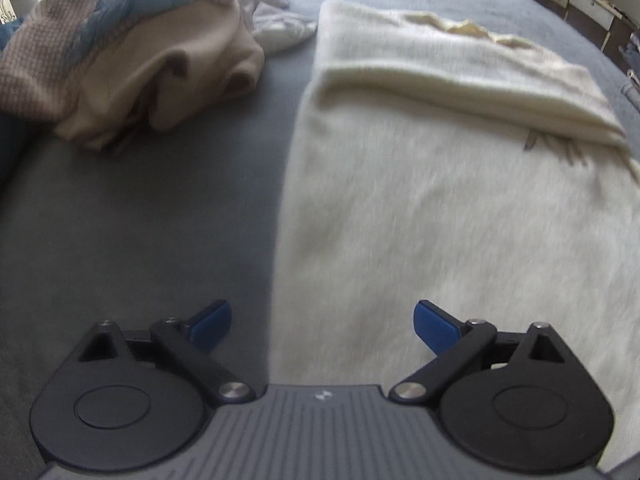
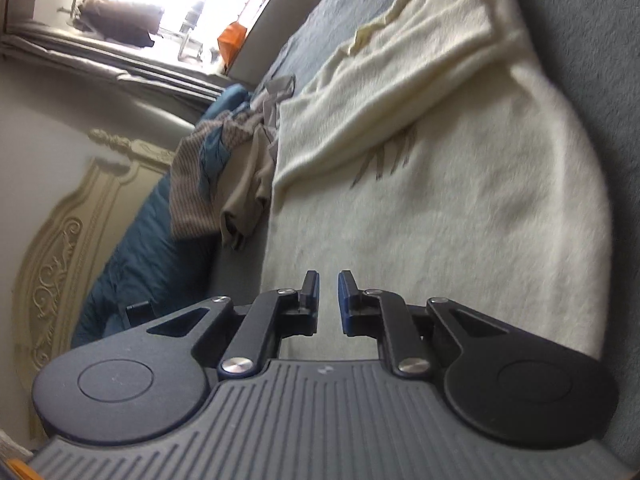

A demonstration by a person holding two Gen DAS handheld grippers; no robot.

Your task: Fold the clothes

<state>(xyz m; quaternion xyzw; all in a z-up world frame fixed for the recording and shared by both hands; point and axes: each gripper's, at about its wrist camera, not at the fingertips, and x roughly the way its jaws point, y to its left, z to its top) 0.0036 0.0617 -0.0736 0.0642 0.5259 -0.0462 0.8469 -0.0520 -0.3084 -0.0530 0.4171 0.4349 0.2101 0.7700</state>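
The cream sweater (image 1: 460,208) lies flat on the grey bed (image 1: 160,220), long axis toward 12 o'clock, its near hem under the wide-open, empty left gripper (image 1: 322,326); the right gripper (image 2: 329,300), narrowly parted and empty, hovers over it.

1. The left gripper (image 1: 323,325) has a grey ribbed body with raised parallel ridges and a small pale mark at its front centre.
2. Two matte black round housings flank that body, each with a circular inset and a triangular cut-out.
3. Black link bars pivot on shiny silver screws; smaller silver screws sit near the blue finger pads (image 1: 434,330).
4. The right gripper (image 2: 329,304) shows the same grey ribbed body, black rounded housings, silver pivot screws and dark blue fingers (image 2: 347,300).
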